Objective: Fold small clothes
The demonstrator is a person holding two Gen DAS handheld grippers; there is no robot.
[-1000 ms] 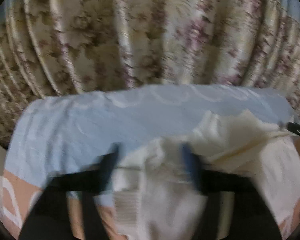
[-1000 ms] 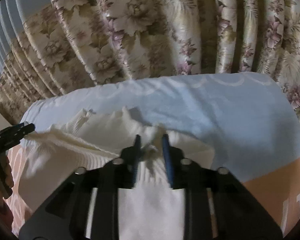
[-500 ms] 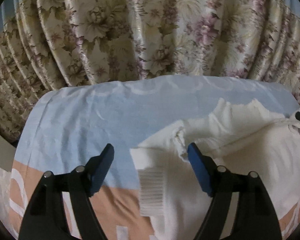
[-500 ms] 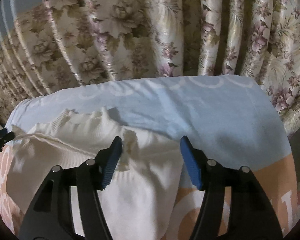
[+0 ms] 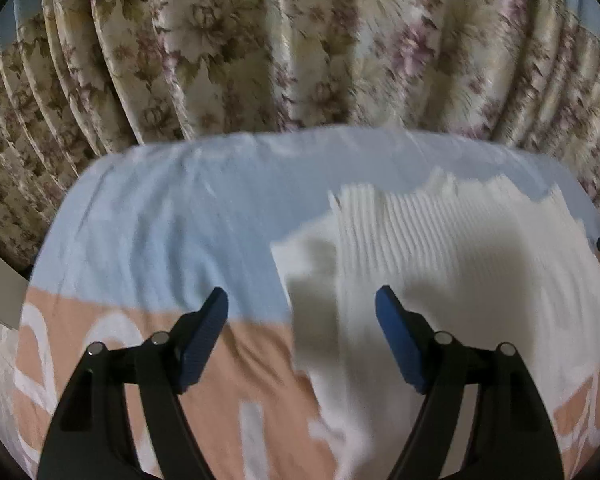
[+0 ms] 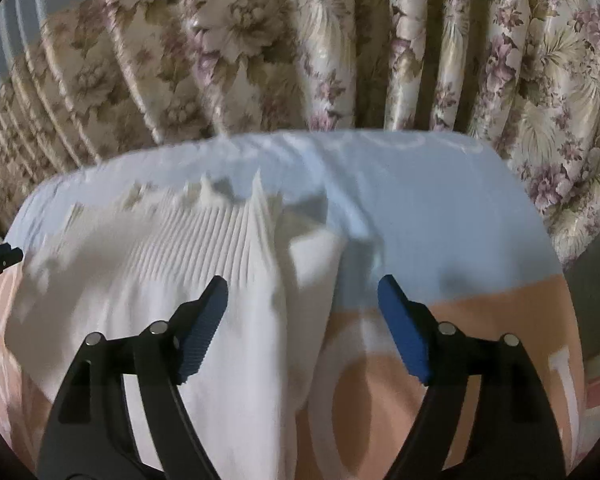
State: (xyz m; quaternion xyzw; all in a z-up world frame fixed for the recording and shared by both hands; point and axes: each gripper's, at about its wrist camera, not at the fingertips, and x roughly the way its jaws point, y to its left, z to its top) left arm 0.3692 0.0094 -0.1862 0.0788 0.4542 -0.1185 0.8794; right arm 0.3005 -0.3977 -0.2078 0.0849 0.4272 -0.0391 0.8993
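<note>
White ribbed knit garment (image 5: 452, 248) lies flat on the bed sheet (image 5: 172, 216), light blue band at the far side, peach band with white lettering nearer the cameras. Floral curtain (image 5: 300, 40) hangs behind, past the far edge of the bed.

Left wrist view: left gripper (image 5: 302, 316) fingers spread wide, nothing between the pads; garment's left edge falls in the gap and runs off toward 3 o'clock and 6 o'clock, lying below the fingers, not pinched. Tip of the other gripper peeks in at 3 o'clock at the frame edge. Frame is motion-blurred.

Right wrist view: right gripper (image 6: 302, 308) fingers also wide apart, having just been opening; the garment (image 6: 160, 264) sits under them, its right edge running between the fingers, pads clear of the cloth. Garment fills 9 o'clock through 6 o'clock, ribbed part toward 11 o'clock with a jagged far hem. Bare sheet at 3 o'clock. Left gripper tip shows at 9 o'clock, at the garment's far side.
</note>
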